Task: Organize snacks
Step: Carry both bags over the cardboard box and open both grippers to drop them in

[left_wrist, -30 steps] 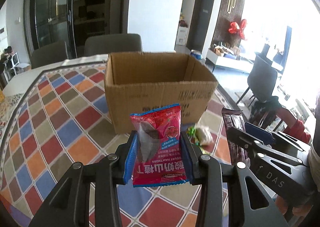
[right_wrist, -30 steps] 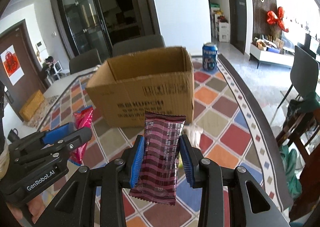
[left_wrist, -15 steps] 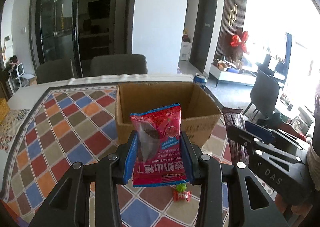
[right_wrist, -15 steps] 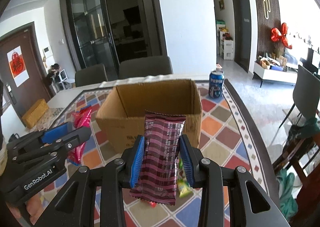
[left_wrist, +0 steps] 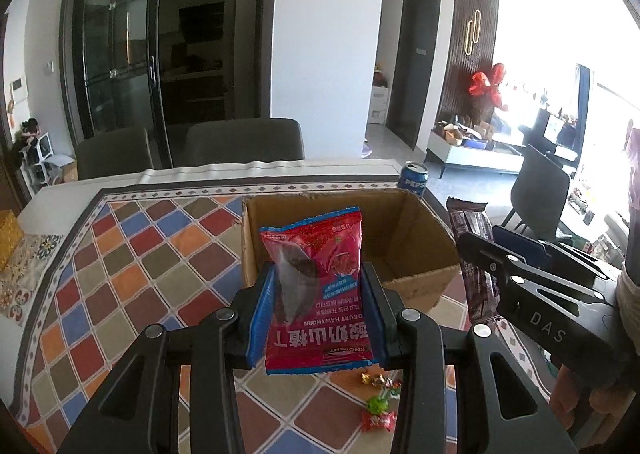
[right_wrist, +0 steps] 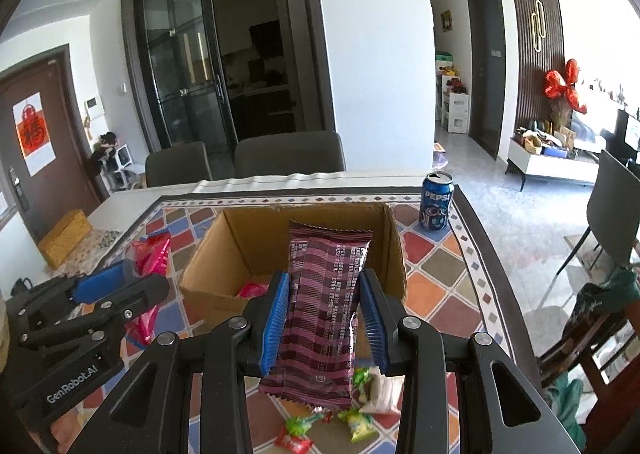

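Blue-padded left tongs (left_wrist: 316, 310) clamp a red snack packet (left_wrist: 318, 294) and right tongs (right_wrist: 324, 320) clamp a maroon wafer bar (right_wrist: 322, 318), both tilted downward side by side above the cardboard box (right_wrist: 240, 238).

A red hawthorn snack packet (left_wrist: 318, 290) stands upright, upside-down print facing near. A maroon striped bar wrapper (right_wrist: 324, 310) stands upright too. Behind both, the open cardboard box (right_wrist: 392, 238) holds one pink packet (right_wrist: 252, 289). Loose wrapped candies (right_wrist: 356, 420) lie nearest.

The blue can (right_wrist: 436, 200) says "PEPSI". The red snack packet (left_wrist: 318, 296) reads "YOGURT HAWTHORN", upside down. One gripper's (right_wrist: 120, 286) side is marked "GenRobot.AI", the other's (left_wrist: 486, 250) "DAS".
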Motion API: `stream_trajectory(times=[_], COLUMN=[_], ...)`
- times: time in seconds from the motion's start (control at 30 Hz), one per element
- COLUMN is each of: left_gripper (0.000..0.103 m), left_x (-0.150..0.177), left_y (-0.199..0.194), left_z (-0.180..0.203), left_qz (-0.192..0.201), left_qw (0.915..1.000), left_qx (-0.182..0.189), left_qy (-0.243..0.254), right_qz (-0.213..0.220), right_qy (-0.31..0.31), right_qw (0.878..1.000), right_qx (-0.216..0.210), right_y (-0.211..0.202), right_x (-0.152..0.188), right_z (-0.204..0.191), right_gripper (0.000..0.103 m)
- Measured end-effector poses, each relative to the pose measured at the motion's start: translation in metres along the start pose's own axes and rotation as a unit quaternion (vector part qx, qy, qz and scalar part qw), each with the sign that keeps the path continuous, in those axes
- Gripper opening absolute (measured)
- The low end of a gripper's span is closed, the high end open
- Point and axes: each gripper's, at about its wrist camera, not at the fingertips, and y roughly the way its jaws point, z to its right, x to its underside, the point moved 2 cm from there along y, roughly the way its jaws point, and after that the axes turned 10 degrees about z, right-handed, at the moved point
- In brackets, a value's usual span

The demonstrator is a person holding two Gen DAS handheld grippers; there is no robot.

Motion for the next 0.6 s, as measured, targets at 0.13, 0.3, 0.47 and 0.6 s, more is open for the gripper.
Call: stream_trajectory(times=[0.13,0.3,0.47,0.6], left_gripper=[0.04,0.04,0.04,0.04], left_x=[-0.009,-0.018,-0.025,-0.027], left_y=[0.016,0.042,0.066,0.088], left_z=[-0.004,-0.01,-0.014,-0.017], left_qz=[-0.006,-0.023,-0.04,-0.059], left_qw=[1.0,0.9997,0.999,0.998], left_qx=[-0.001,0.008,0.016,0.018], left_qy=[0.0,-0.007,-0.009,-0.014], right_qz=[-0.01,-0.021,-0.029,-0.041], right_qy=[0.007,0.001,0.003,0.0], right_qw=[1.0,1.0,0.999,0.999], right_qx=[-0.004,-0.01,-0.027,-0.029], right_y=[0.016,0.037,0.056,0.073], right_x=[-0.007,-0.014,-0.027,-0.032], right_z=[0.002,0.005,0.007,0.008], right_gripper=[0.037,0.037,0.037,0.037])
